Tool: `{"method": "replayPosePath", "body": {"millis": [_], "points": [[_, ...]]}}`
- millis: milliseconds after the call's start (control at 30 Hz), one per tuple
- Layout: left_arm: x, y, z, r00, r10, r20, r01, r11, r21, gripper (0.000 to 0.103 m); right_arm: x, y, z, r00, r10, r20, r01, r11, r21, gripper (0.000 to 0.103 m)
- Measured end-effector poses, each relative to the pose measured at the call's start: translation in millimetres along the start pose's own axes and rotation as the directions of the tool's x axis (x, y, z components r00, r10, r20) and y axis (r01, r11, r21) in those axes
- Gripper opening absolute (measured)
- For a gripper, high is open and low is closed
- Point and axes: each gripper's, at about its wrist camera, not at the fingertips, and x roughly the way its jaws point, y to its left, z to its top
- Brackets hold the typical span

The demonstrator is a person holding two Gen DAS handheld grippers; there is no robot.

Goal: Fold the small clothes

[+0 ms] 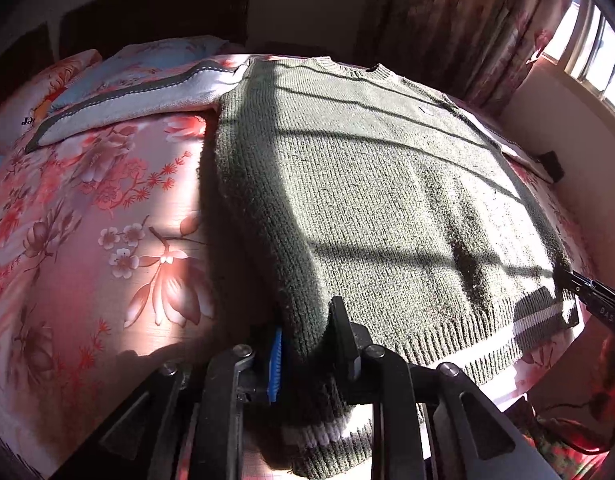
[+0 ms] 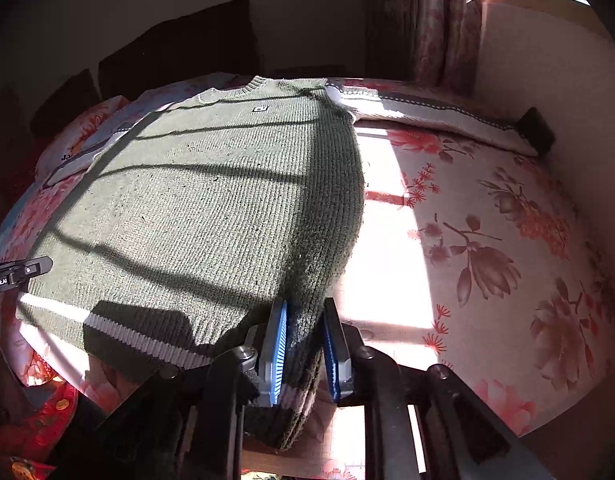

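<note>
A grey-green knit sweater (image 1: pixel 371 184) lies flat on the floral bed, collar far, hem near; it also shows in the right wrist view (image 2: pixel 211 200). Its white sleeves with a dark stripe spread out to each side (image 1: pixel 139 92) (image 2: pixel 427 108). My left gripper (image 1: pixel 307 332) is shut on the sweater's near left hem corner. My right gripper (image 2: pixel 305 336) is shut on the near right hem corner. Each gripper's tip shows at the edge of the other view (image 1: pixel 591 292) (image 2: pixel 23 270).
The pink floral bedsheet (image 1: pixel 87 240) covers the bed (image 2: pixel 487 240). Pillows (image 1: pixel 119 64) and a dark headboard stand at the far end. A curtain (image 1: pixel 467 20) and window (image 1: pixel 595 48) are on the right, with a wall beside the bed.
</note>
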Motion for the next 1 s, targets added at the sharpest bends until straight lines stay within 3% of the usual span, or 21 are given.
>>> {"method": "replayPosePath", "body": {"millis": [33,100,167,233,300,400,533,667,767,800,1000], "points": [[0,0,1,1.0,0.013,-0.004,-0.013,1.0,0.003,0.103,1,-6,2,1.0,0.025,-0.013,-0.024,0.999,0.044,0.034],[-5,-2,4,0.997,0.07,0.025,-0.07,0.998,0.004,0.103,-3,-22,8,0.998,0.07,0.006,-0.07,0.988,0.136,0.035],[-18,-4,10,0.986,0.126,0.109,-0.127,0.992,0.005,0.103,-12,-38,19,0.996,0.035,0.076,-0.049,0.981,0.19,0.036],[-26,-10,24,0.979,0.117,0.165,-0.121,0.993,0.012,0.103,-13,-64,36,0.993,-0.049,0.11,0.02,0.969,0.247,0.043],[-23,-22,46,0.98,0.056,0.19,-0.064,0.997,0.038,0.103,-2,-97,55,0.991,-0.087,0.099,0.051,0.946,0.32,0.05],[5,-53,88,0.986,-0.008,0.169,-0.011,0.994,0.11,0.103,15,-150,73,0.991,-0.122,0.047,0.086,0.881,0.466,0.05],[59,-93,138,0.99,-0.072,0.121,0.052,0.985,0.162,0.103,28,-205,79,0.985,-0.164,0.056,0.102,0.808,0.581,0.05],[112,-113,173,0.996,-0.065,0.058,0.057,0.988,0.141,0.103,38,-229,90,0.979,-0.172,0.112,0.068,0.786,0.614,0.051],[139,-109,177,0.997,-0.075,0.017,0.073,0.992,0.107,0.103,50,-244,106,0.974,-0.178,0.141,0.05,0.775,0.63,0.051],[140,-110,170,0.997,-0.054,0.06,0.045,0.989,0.138,0.103,55,-248,113,0.972,-0.187,0.145,0.052,0.768,0.639,0.051],[143,-118,168,0.998,-0.033,0.055,0.022,0.983,0.18,0.103,90,-273,166,0.952,-0.267,0.152,0.095,0.727,0.68,0.051]]}}
